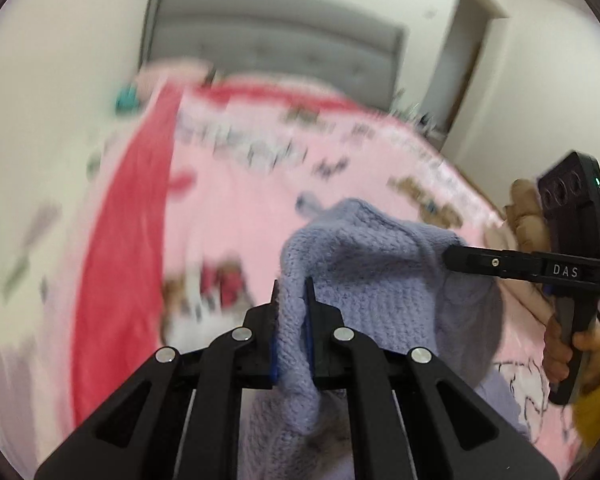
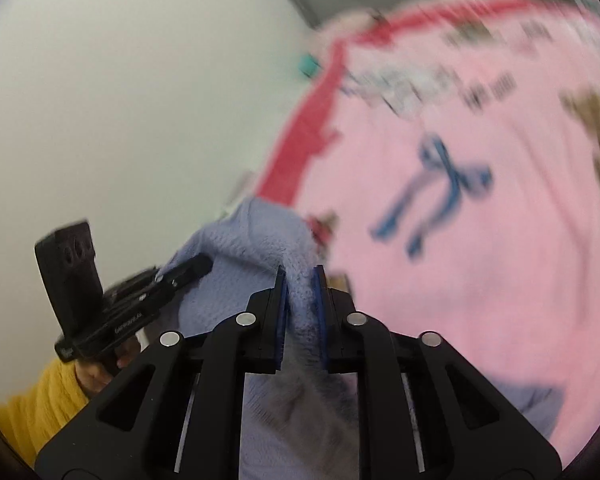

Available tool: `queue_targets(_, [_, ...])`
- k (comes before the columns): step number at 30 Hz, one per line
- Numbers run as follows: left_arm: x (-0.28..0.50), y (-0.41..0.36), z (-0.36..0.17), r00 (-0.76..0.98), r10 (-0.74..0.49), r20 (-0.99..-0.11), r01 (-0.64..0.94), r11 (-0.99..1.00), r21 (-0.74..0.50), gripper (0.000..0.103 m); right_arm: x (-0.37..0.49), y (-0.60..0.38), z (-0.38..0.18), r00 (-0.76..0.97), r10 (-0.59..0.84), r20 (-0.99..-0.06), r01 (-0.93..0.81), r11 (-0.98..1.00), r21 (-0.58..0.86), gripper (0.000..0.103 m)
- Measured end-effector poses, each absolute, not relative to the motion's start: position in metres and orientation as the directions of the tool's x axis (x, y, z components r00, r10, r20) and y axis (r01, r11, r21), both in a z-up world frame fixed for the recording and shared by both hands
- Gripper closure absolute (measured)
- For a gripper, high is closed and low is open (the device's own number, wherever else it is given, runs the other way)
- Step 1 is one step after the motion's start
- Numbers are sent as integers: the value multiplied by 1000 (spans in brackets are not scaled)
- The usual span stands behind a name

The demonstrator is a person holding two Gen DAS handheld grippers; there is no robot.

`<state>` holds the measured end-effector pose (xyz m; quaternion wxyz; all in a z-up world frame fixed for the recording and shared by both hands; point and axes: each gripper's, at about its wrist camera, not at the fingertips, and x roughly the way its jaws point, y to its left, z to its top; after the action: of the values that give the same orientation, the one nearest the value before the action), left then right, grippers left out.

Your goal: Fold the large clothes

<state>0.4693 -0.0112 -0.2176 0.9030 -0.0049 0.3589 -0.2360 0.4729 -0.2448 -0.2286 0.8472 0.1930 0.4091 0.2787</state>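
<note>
Lavender sweater (image 1: 364, 264) clamped between left gripper (image 1: 292, 300) and right gripper (image 2: 300, 288), above pink bedspread (image 1: 236, 208)

— How many black two-finger grippers?
— Two: left gripper (image 1: 292, 300), right gripper (image 2: 300, 292).
— Garments?
— One lilac knitted sweater (image 1: 380, 264).
— Bedding?
— One pink printed bedspread (image 2: 480, 260), one grey padded headboard (image 1: 276, 52) at twelve o'clock.

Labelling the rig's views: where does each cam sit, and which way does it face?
Left wrist: on the left gripper, facing along its fingers up the pink bedspread to the grey headboard; its jaws pinch the lavender knit sweater; right gripper and hand at right.
Right wrist: on the right gripper, facing across the bedspread; left gripper at left.
Shared: sweater, bedspread, both grippers.
</note>
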Motion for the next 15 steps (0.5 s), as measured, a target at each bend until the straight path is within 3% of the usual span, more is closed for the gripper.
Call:
queue_targets(5, [427, -10, -203, 626, -487, -609, 524, 841, -134, 94, 431, -247, -202, 479, 681, -554, -432, 732, 526, 88])
queue_targets(9, [362, -13, -230, 619, -480, -622, 573, 817, -61, 94, 373, -245, -217, 470, 641, -607, -444, 766, 465, 88])
queue_targets(15, [268, -9, -265, 582, -504, -638, 614, 787, -62, 94, 284, -229, -241, 458, 618, -639, -494, 774, 395, 86])
